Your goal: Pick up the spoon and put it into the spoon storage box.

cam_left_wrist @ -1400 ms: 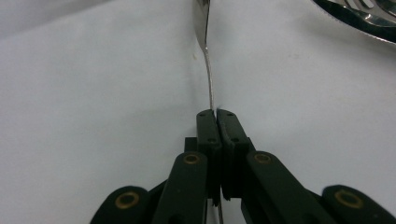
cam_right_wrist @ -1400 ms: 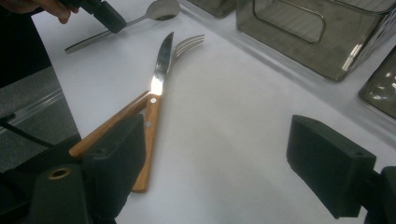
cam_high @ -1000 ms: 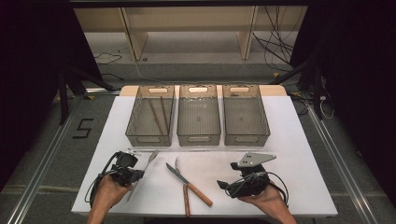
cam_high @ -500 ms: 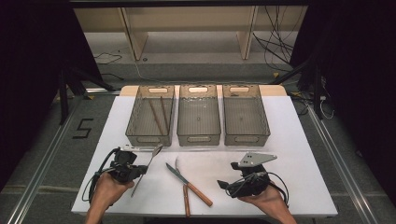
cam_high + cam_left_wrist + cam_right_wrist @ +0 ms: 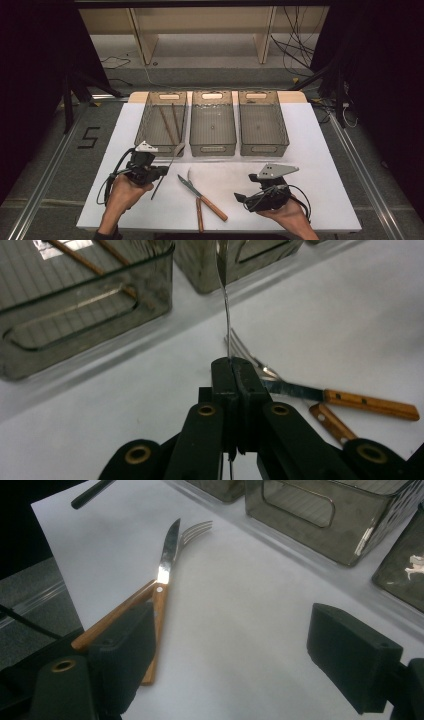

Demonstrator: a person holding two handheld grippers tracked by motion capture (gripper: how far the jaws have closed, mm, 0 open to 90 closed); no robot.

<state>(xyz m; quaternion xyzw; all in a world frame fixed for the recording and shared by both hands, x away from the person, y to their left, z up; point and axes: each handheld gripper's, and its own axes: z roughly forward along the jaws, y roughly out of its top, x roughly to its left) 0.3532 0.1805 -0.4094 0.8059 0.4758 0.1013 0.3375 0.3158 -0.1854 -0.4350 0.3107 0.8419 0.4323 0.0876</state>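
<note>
My left gripper (image 5: 159,173) (image 5: 233,366) is shut on the thin handle of a metal spoon (image 5: 172,160) (image 5: 226,315). The spoon's bowl points toward the near end of the left bin (image 5: 145,125). That bin holds two brown chopsticks (image 5: 167,122). On the white table top lie a wooden-handled knife (image 5: 202,192) (image 5: 165,567) and a wooden-handled fork (image 5: 199,216) (image 5: 196,530), crossing each other between the two grippers. My right gripper (image 5: 243,198) (image 5: 240,655) stands open just right of them, with nothing between its jaws.
Three smoky clear bins stand in a row at the far side: left, middle (image 5: 213,145) and right (image 5: 263,145). The middle and right bins look empty. The table's front edge (image 5: 220,231) runs close below both hands.
My left gripper has moved forward and a little right, toward the left bin, carrying the spoon with it. The right gripper, knife and fork have stayed put.
</note>
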